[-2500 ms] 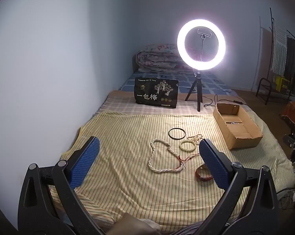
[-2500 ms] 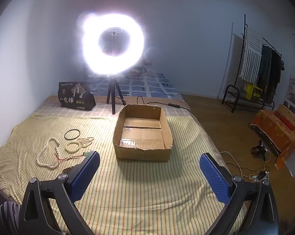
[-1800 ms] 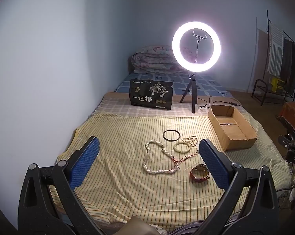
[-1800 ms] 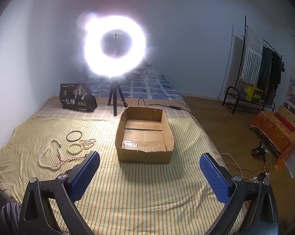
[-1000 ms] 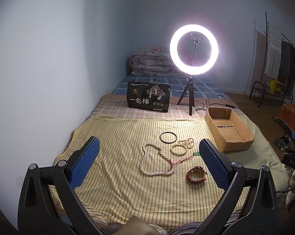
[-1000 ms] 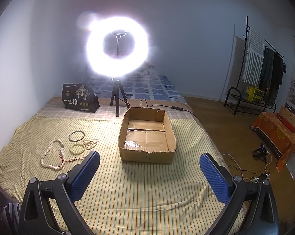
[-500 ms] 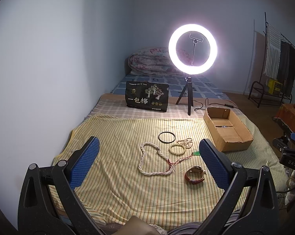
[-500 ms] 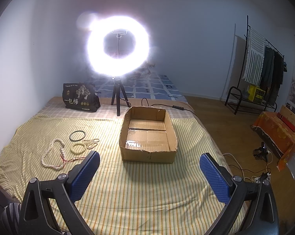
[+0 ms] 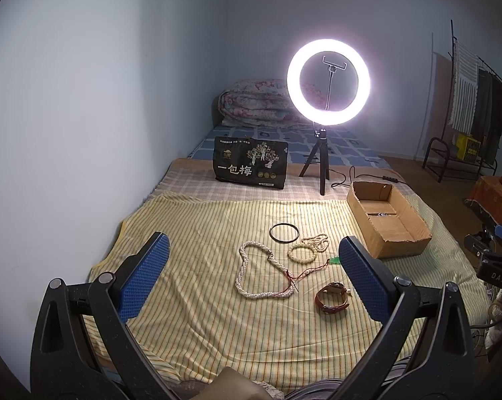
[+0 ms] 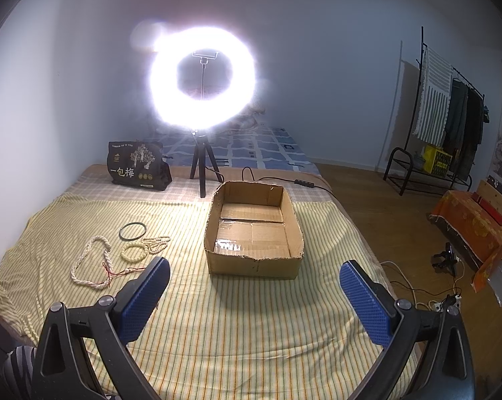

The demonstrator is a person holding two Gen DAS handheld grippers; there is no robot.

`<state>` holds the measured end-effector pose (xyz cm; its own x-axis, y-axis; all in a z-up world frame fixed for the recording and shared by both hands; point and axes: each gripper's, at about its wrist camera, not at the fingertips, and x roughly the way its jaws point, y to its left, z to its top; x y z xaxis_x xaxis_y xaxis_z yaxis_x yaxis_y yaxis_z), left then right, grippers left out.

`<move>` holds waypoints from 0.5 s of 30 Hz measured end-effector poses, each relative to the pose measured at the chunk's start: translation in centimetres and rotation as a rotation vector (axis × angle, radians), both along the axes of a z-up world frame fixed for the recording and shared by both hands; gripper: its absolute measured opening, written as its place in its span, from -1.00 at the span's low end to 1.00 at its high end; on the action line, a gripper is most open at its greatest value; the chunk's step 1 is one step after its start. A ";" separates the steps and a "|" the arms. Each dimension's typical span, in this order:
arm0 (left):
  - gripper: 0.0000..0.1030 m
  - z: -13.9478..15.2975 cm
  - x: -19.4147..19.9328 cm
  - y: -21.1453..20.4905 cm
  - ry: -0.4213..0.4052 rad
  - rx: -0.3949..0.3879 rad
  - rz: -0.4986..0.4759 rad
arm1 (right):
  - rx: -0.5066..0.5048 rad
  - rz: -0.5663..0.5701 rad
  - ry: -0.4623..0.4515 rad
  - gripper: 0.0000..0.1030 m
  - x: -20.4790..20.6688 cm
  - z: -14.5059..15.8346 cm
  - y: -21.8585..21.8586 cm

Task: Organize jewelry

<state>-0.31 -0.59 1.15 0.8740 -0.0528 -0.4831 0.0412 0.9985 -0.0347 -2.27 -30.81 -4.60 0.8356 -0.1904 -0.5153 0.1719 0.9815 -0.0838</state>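
the left gripper [image 9: 251, 266] hangs above the yellow striped bedspread [image 9: 197, 220] with its blue-padded jaws spread wide and nothing between them. just inside its right pad lies a brown leather watch [image 9: 331, 297]. ahead, between the pads, sits a long twisted white pearl necklace [image 9: 256, 271] with a thin red cord [image 9: 304, 273] trailing from it. past that are a small cream bead bracelet [image 9: 301, 254], a loose cream bead strand [image 9: 317, 241] and a thin black bangle [image 9: 284, 232], all near one another. the right gripper [image 10: 254, 291] is likewise wide open and empty above the bedspread, with an open brown cardboard box [image 10: 254, 266] straight ahead of it. beyond the box stand a glowing ring light on a black tripod [image 10: 202, 86] and a black printed bag [image 10: 136, 166].
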 end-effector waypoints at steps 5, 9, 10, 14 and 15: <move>1.00 -0.5 0.6 0.2 0.014 -0.002 0.000 | 0.010 0.005 0.007 0.99 0.4 -0.3 -0.2; 1.00 -0.9 1.2 0.4 0.026 -0.002 0.002 | 0.009 0.009 0.017 0.99 0.8 -0.7 -0.2; 1.00 -1.0 1.4 0.5 0.029 -0.002 0.003 | 0.007 0.011 0.019 0.99 0.9 -0.8 -0.1; 1.00 -1.6 1.9 0.8 0.045 -0.005 0.008 | -0.001 0.015 0.029 0.99 1.3 -1.2 -0.1; 1.00 -1.7 2.0 0.8 0.049 -0.006 0.009 | -0.002 0.015 0.032 0.99 1.4 -1.3 -0.1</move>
